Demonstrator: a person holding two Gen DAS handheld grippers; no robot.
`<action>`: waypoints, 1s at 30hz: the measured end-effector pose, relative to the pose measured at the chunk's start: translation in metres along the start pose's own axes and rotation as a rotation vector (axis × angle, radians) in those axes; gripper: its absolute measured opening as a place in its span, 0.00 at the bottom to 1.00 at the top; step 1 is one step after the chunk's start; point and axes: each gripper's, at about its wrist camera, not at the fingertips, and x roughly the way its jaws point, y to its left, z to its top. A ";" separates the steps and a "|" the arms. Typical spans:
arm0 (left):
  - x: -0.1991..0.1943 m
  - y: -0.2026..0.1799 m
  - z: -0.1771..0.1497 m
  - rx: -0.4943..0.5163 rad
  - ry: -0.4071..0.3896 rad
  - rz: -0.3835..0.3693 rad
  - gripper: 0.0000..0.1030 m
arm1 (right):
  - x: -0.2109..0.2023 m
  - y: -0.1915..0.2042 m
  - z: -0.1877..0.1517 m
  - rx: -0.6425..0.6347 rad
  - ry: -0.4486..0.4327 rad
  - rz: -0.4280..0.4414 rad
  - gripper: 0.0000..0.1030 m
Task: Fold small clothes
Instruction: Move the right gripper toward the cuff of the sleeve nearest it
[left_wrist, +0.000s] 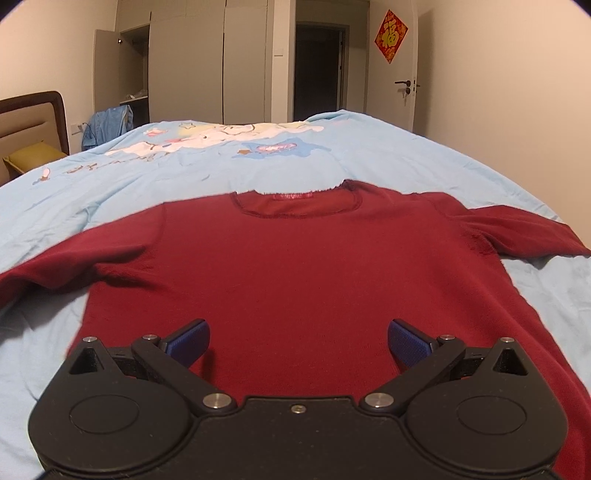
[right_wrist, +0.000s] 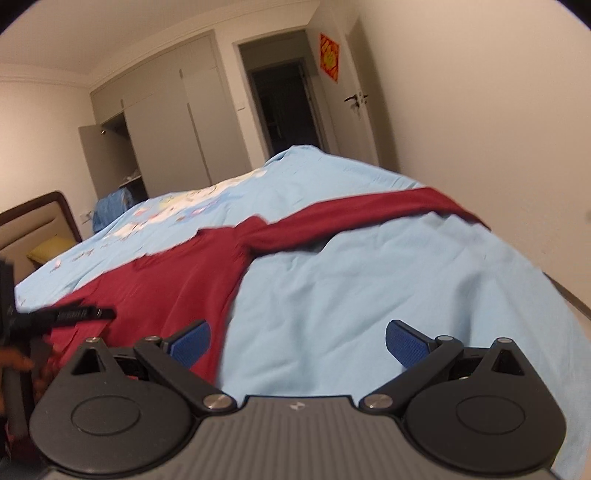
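**Red shirt, laid flat on bed, not yet folded**

Left wrist view. Red shirt (left_wrist: 295, 266): long-sleeved, spread face-up on the light blue bedspread (left_wrist: 110, 184), collar at the far end, sleeves out to either side, hem nearest the camera. Left gripper (left_wrist: 298, 341): jaws spread wide, empty, hovering over the lower body of the shirt near the hem, both blue pads above red cloth. Whether the pads touch the cloth cannot be told.

Right wrist view (blurred). Right gripper (right_wrist: 297, 341): jaws spread wide, empty. The shirt's side edge runs under the left-hand pad; the right-hand pad is over bare bedspread. One sleeve (right_wrist: 369, 218) trails away across the bed, well apart from the jaws.

Handling note. Step in hand appears to be the first fold. Best done by each gripper pinching a single clean point on the edge or a sleeve, catching the shirt only and not the bedspread, then carrying it across evenly so no creases form.
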 end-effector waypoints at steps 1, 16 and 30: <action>0.004 0.000 -0.003 0.000 0.009 -0.002 0.99 | 0.007 -0.006 0.007 0.012 -0.009 -0.009 1.00; 0.016 -0.004 -0.030 0.027 -0.031 0.021 1.00 | 0.134 -0.119 0.092 0.297 -0.079 -0.116 1.00; 0.015 -0.005 -0.033 0.031 -0.044 0.027 1.00 | 0.227 -0.212 0.090 0.597 -0.091 -0.274 0.88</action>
